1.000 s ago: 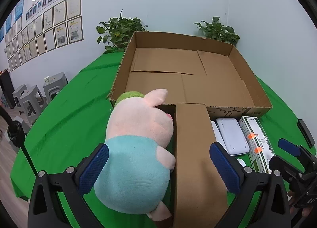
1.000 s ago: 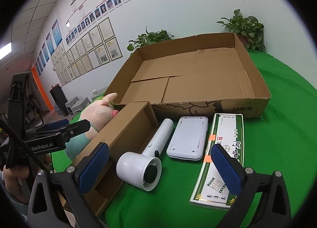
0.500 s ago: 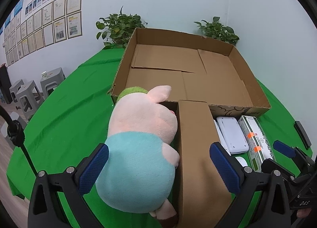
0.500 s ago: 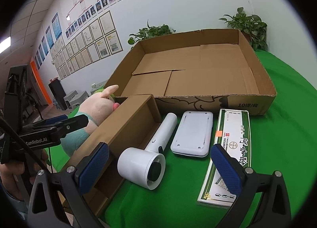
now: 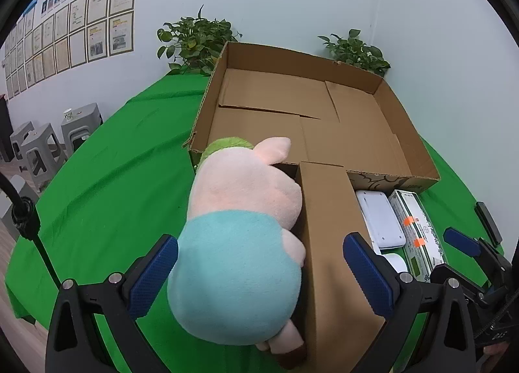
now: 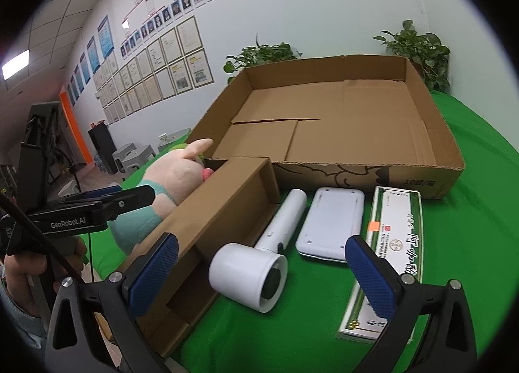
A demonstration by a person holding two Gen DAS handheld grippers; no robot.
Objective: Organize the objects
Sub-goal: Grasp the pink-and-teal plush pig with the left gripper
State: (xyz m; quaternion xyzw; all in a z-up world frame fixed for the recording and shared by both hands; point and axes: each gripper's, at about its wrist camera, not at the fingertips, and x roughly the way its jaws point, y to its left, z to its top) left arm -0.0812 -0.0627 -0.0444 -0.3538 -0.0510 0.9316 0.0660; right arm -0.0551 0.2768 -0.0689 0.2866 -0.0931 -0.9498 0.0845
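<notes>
A pink plush pig in a teal shirt [image 5: 240,243] lies on the green table, leaning against a small open cardboard box [image 5: 331,243]. My left gripper [image 5: 259,275] is open, its jaws wide around the pig and the small box. A large shallow cardboard box [image 5: 399,113] stands behind. In the right wrist view, a white hair dryer [image 6: 259,259], a white flat device [image 6: 331,223] and a green-and-white carton [image 6: 392,249] lie on the table. My right gripper [image 6: 259,279] is open above the hair dryer. The pig [image 6: 172,185] and the small box [image 6: 207,236] sit to its left.
Two potted plants [image 5: 194,39] stand behind the large box [image 6: 447,133] against the wall. Grey stools [image 5: 39,146] stand off the table's left side. The left gripper [image 6: 97,207] and its hand show at the left of the right wrist view.
My left gripper has moved forward, so the pig and small box sit closer between its jaws. My right gripper has moved slightly closer to the hair dryer.
</notes>
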